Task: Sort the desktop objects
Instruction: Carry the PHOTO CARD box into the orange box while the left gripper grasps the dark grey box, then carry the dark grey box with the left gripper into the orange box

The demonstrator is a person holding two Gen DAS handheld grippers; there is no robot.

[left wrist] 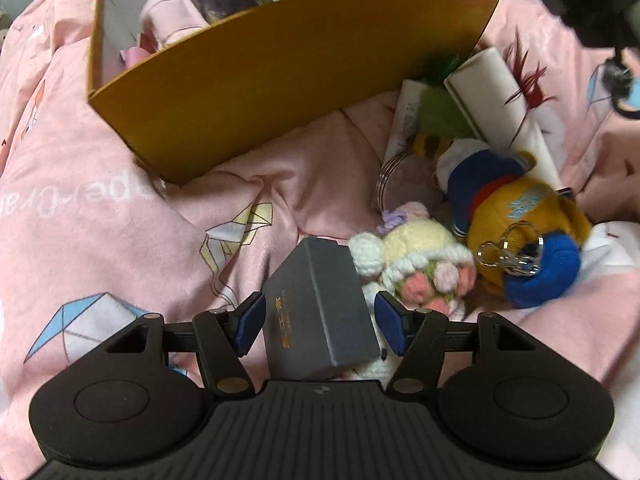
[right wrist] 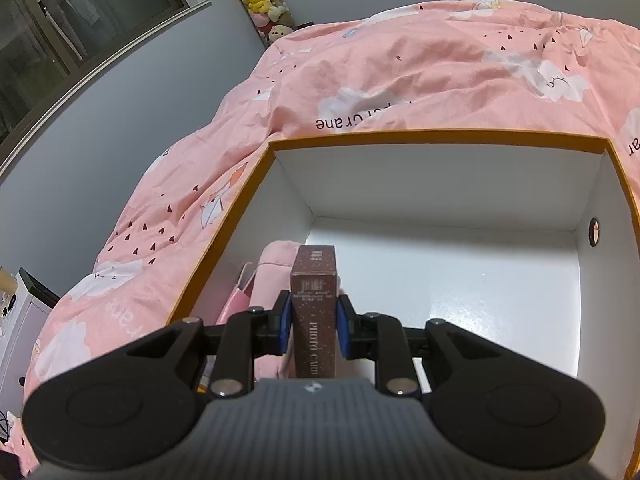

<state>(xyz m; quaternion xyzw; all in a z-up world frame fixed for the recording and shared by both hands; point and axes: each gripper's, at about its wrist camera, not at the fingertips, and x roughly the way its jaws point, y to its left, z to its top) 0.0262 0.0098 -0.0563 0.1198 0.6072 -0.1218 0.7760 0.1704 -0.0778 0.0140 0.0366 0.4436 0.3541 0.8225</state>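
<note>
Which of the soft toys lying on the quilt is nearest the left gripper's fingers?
The cream crocheted doll holding pink flowers: it lies right beside the grey box, against one finger. The yellow-and-blue plush lies beyond it.

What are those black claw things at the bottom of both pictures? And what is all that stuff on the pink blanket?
They are grabbers a person holds, one in each hand, each with a camera looking along its fingers. The left gripper is open around a grey box lying on the pink blanket, beside a crocheted doll and a plush toy. The right gripper pinches a brown photo card box over the white inside of an orange storage box.
</note>
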